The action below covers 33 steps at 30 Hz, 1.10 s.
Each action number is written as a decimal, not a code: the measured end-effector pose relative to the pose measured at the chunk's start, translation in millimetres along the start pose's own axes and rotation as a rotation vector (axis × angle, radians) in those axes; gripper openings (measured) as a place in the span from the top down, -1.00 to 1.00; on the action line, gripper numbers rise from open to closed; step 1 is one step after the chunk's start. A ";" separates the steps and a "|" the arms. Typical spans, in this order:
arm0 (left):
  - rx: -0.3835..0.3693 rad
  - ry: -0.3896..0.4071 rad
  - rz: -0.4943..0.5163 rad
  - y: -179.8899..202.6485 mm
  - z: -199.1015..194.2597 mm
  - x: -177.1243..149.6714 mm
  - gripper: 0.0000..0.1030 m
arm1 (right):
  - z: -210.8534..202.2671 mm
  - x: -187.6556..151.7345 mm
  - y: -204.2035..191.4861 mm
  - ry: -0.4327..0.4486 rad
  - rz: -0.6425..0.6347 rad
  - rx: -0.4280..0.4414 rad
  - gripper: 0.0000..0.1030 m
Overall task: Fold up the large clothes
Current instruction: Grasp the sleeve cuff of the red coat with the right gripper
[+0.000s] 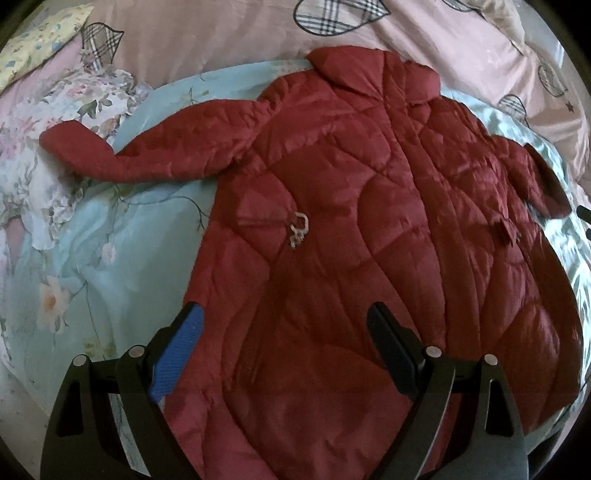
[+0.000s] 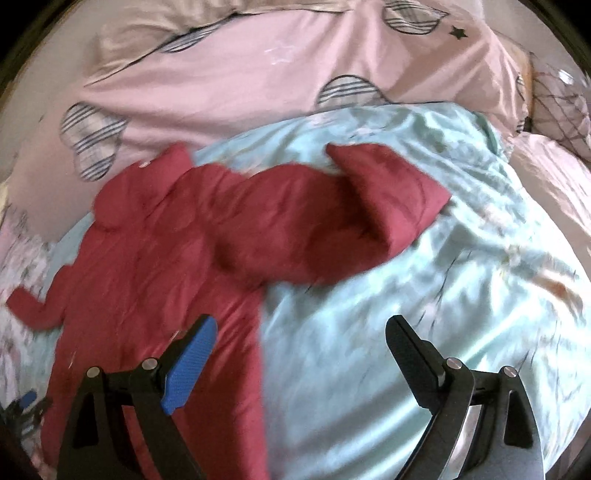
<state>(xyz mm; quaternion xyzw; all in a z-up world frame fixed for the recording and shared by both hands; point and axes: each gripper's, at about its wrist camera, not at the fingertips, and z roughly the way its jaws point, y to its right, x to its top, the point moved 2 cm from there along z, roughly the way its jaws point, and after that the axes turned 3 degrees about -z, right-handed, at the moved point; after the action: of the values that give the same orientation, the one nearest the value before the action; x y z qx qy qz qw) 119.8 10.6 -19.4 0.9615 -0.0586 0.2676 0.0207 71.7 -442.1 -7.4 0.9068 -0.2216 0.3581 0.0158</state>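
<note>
No legible text, label, brand or number appears in either view. The only sign-like marks are printed motifs on the pink bedcover (image 2: 258,74): a small black star (image 2: 458,34) at 1 o'clock in the right wrist view, and plaid heart shapes (image 1: 341,14) at 12 o'clock in the left wrist view.

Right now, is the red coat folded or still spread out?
Mostly spread: the coat lies flat on the blue quilt, left sleeve out sideways. Only the right sleeve is bent.
</note>
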 end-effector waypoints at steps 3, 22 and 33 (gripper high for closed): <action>-0.001 -0.008 -0.012 -2.2 4.7 7.2 -0.77 | 20.2 24.1 14.7 0.006 0.016 -0.038 -0.80; -0.026 -0.041 -0.023 13.5 38.7 29.8 -0.77 | 123.7 91.5 66.2 -0.026 0.063 -0.175 0.69; -0.053 -0.062 -0.037 13.4 48.2 30.8 -0.77 | 59.6 84.2 -14.8 0.106 -0.011 0.098 0.76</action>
<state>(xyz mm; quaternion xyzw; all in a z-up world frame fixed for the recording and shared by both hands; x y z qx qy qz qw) 169.0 -9.3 -44.7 0.9693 -0.0483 0.2358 0.0492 170.4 -472.9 5.5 0.8874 -0.1978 0.4161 -0.0148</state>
